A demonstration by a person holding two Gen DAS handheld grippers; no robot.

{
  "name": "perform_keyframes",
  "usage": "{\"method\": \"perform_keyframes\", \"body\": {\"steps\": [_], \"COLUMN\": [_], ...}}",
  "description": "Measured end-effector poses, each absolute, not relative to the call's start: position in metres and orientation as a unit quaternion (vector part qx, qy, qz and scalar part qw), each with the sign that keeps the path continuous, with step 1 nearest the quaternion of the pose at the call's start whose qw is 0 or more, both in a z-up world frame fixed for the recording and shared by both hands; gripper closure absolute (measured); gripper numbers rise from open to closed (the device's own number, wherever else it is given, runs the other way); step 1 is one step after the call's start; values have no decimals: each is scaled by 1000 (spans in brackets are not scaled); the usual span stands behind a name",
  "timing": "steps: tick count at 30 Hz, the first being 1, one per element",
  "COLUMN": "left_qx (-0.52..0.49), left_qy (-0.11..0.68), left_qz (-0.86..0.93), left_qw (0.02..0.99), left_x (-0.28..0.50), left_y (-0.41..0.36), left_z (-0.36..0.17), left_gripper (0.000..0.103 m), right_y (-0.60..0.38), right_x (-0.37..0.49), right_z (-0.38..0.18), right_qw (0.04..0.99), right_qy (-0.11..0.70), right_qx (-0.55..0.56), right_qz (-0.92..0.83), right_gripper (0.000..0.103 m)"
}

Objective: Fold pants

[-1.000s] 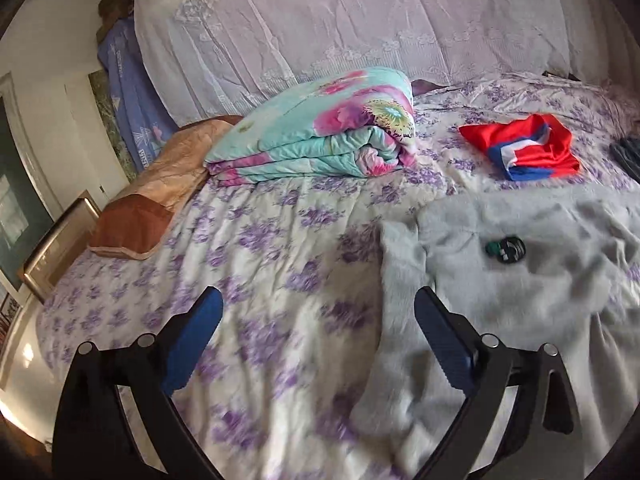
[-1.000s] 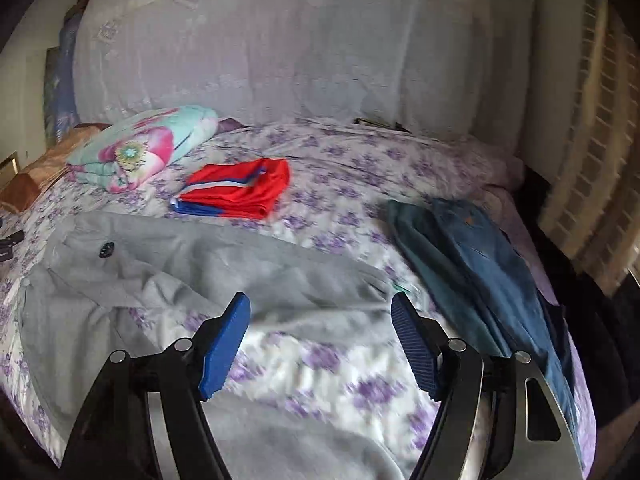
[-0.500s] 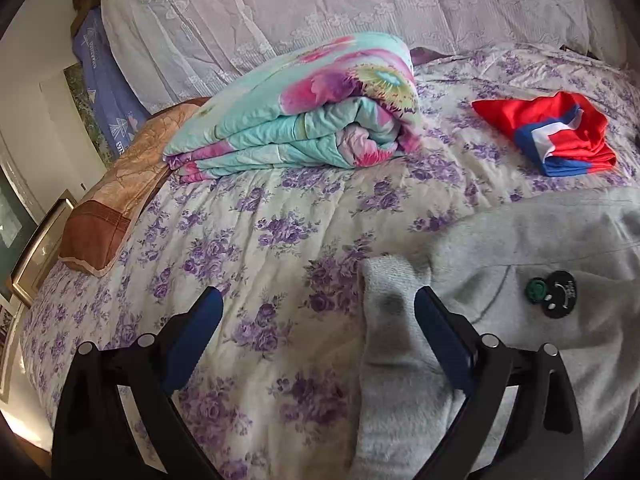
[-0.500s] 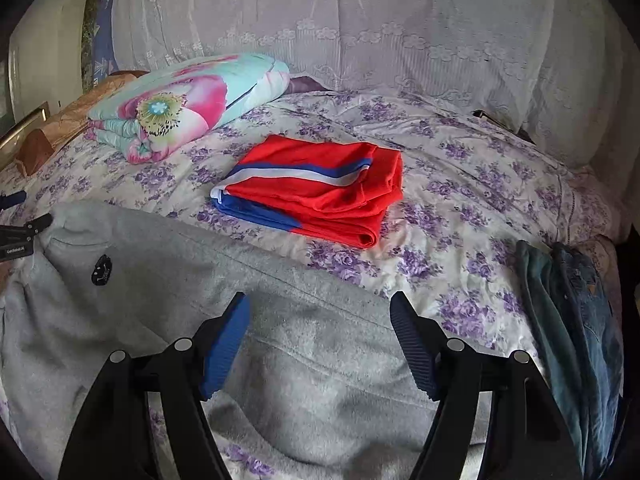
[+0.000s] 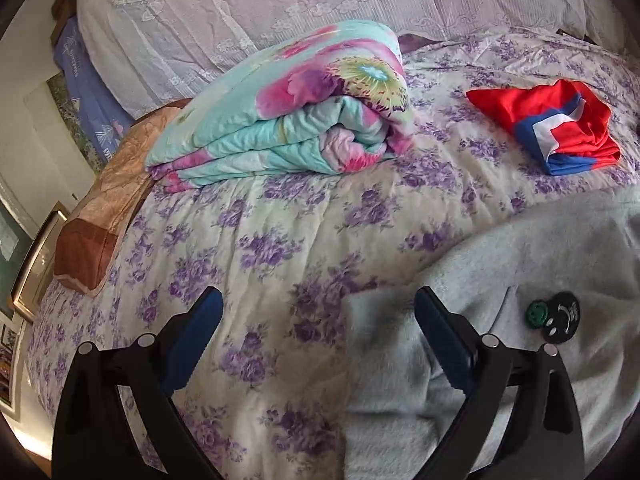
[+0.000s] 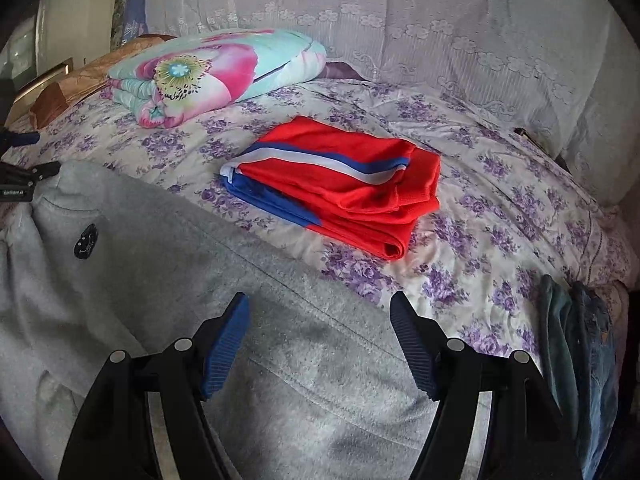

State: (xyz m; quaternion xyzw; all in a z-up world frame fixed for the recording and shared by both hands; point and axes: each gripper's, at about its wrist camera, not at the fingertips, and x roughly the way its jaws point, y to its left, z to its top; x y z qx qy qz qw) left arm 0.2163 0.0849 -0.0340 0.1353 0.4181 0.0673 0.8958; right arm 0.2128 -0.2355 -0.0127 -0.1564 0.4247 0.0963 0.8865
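Observation:
Grey fleece pants (image 5: 520, 264) lie spread on the floral bed, with a small black and green patch (image 5: 554, 314) near the waist. They also fill the lower left of the right wrist view (image 6: 168, 264). My left gripper (image 5: 318, 312) is open, low over the waistband corner (image 5: 380, 320), which lies between its fingers. My right gripper (image 6: 320, 332) is open, low over the far edge of the pants. Neither holds anything.
A folded floral quilt (image 5: 288, 116) and a brown pillow (image 5: 100, 220) lie at the back left. Folded red, white and blue shorts (image 6: 340, 184) lie beyond the pants. Dark jeans (image 6: 580, 360) hang at the bed's right edge. A white lace cover (image 6: 400, 20) stands behind.
Both grippers have moved forward and down toward the grey pants. The waistband corner now lies between the left fingers. Both stay open.

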Motion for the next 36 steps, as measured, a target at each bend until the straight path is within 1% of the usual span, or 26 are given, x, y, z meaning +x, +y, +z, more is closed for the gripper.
{"method": "perform_keyframes", "body": {"steps": [1,2,3,4,7,9,11,13,14,16,18,21,23,28,36], "left_qx": [138,143,145,147,160,151,164,178,175,166,168,167,163,162,171], "left_qy": [429,444,455,465,457,462,458,455,457,461,458,453,451,448,447], "left_qz": [63,58,53,45,25,-2,0,3,3,1,2,6,11,22,32], "left_qw": [890,883,877,872,875,874,873,872,872,872,873,876,878,879,878], "left_x": [222,229,232,233,228,226,223,221,221,220,217,212,210,209,209], "left_y": [83,82,81,80,73,71,65,61,62,64,64,64,65,64,61], "left_z": [-38,-46,-53,-60,-64,-65,-66,-65,-65,-63,-61,-60,-59,-60,-61], "left_gripper": [9,12,19,23,37,61,62,63,64,67,71,77,79,79,79], "right_y": [-234,-232,-231,-232,-235,-239,-242,-242,-243,-242,-238,-230,-224,-216,-215], "right_x": [216,220,225,230,243,254,262,266,268,268,265,251,235,207,201], "right_z": [-16,-21,-26,-33,-49,-62,-71,-73,-74,-73,-69,-58,-51,-42,-43], "right_qw": [883,879,875,872,871,866,861,858,852,846,844,865,881,909,914], "right_qy": [428,432,437,443,446,458,469,473,483,488,489,452,422,365,358], "right_qx": [-165,-174,-179,-183,-187,-181,-170,-154,-143,-138,-140,-166,-180,-189,-183], "right_qz": [100,102,102,101,93,93,102,128,145,161,170,139,118,70,56], "right_gripper": [31,31,31,31,31,31,32,44,55,68,98,98,99,99,99]}}
